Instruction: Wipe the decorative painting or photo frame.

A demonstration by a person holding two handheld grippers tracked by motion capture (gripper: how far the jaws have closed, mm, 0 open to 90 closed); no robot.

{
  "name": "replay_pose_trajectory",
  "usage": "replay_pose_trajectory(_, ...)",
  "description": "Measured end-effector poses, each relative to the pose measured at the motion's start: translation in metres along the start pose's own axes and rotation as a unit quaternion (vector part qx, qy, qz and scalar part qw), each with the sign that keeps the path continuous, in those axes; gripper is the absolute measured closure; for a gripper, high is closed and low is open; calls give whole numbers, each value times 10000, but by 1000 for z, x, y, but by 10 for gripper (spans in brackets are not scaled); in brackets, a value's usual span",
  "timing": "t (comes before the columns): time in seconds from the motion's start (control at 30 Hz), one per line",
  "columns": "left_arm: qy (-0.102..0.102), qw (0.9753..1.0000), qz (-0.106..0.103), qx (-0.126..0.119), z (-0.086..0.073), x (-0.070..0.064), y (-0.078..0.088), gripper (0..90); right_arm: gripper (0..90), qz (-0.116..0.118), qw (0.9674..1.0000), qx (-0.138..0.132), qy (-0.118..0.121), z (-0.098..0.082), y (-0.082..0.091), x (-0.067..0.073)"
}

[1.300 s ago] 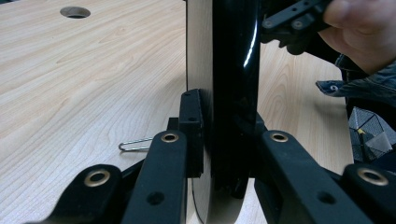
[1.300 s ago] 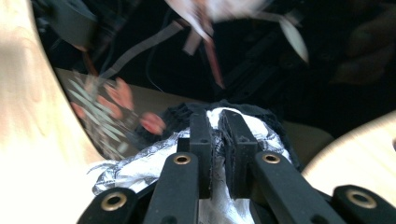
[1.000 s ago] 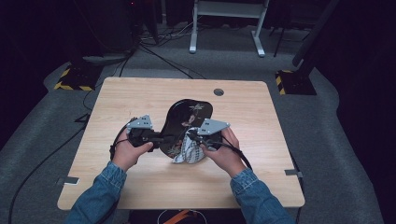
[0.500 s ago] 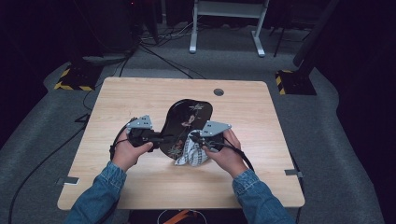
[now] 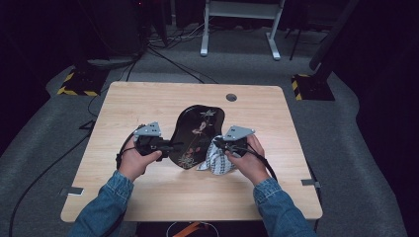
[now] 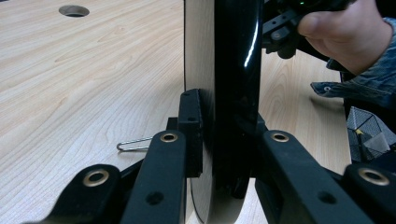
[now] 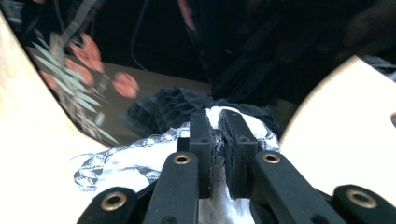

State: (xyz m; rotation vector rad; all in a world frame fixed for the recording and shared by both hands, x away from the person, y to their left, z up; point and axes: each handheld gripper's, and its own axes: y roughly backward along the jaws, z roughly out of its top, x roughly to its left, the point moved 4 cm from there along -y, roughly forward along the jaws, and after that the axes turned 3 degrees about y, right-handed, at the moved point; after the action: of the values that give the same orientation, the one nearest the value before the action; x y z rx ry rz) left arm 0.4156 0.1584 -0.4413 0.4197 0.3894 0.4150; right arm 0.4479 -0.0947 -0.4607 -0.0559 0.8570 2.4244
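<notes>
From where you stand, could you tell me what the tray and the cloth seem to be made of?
Tray: probably lacquered wood or plastic; glossy black, mirror-like reflections, painted flowers with pink blooms. Cloth: thin woven fabric, white with a dark pattern; it crumples softly in the right gripper. Table: light wood grain, matte, possibly laminate.

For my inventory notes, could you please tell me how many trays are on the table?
1: a black lacquered tray with a floral design at the table's middle, its left edge clamped by the left gripper. None seems hidden.
</notes>
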Motion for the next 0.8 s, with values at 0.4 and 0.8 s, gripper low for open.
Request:
replay_pose_trajectory(0.4,30,10000,-7,17,1,-1,-1,773,841,-29,9999,6,-130,-4,0,-2)
replay_pose_trajectory(0.8,35,10000,22,22,1,-1,-1,777,840,339,9976,-329,514,40,-3,37)
